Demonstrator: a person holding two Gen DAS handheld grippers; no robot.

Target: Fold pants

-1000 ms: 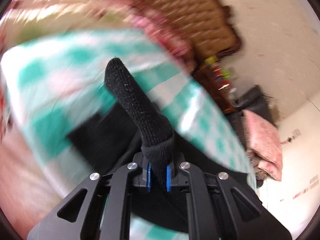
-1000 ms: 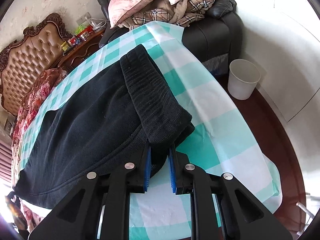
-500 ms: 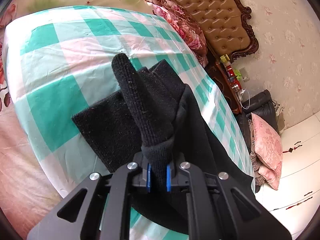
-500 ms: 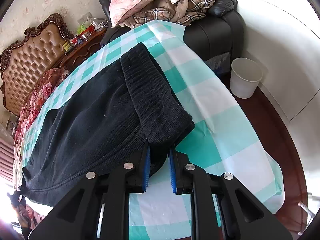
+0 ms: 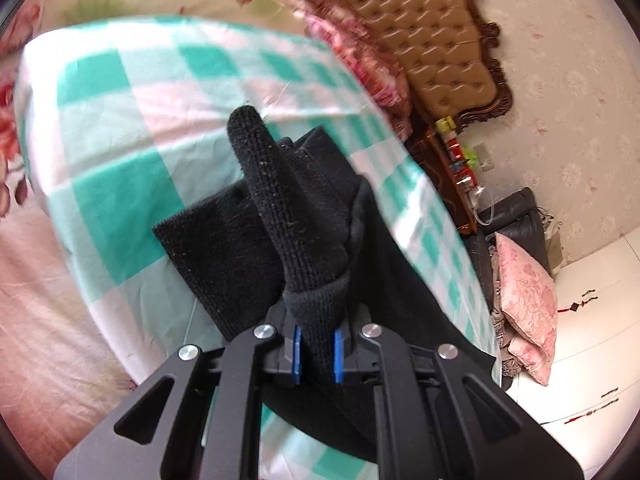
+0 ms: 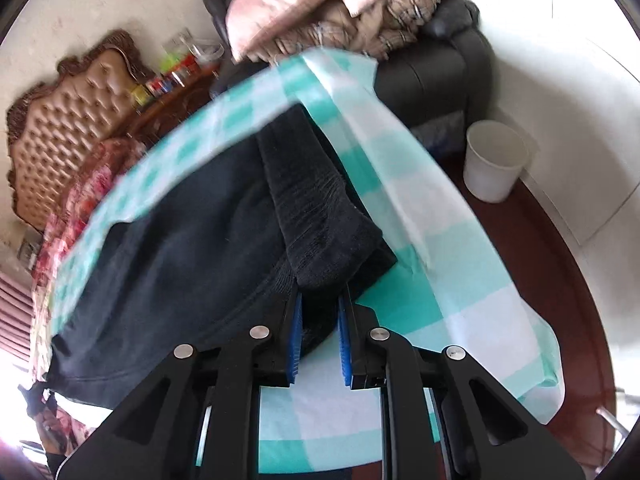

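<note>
Black pants (image 6: pixel 180 264) lie spread on a teal-and-white checked sheet (image 6: pixel 420 248). My right gripper (image 6: pixel 319 336) is shut on the ribbed waistband (image 6: pixel 320 216) near the sheet's near edge. My left gripper (image 5: pixel 316 352) is shut on a ribbed cuff (image 5: pixel 276 208) at the pants' other end and holds it raised above the sheet (image 5: pixel 120 184), so the cuff stands up between the blue pads (image 5: pixel 297 354). A folded leg layer (image 5: pixel 216 252) lies flat beneath it.
A tufted brown headboard (image 5: pixel 432 40) and a floral quilt (image 5: pixel 360 64) lie beyond the sheet. A dark sofa with pink pillows (image 6: pixel 304 0) stands at the sheet's end. A white bin (image 6: pixel 494 160) stands on the dark floor to the right. A cluttered nightstand (image 6: pixel 176 76) stands by the headboard.
Both views shift and blur slightly. My right gripper has moved with the waistband, lifting it a little off the sheet. My left gripper still holds the cuff raised.
</note>
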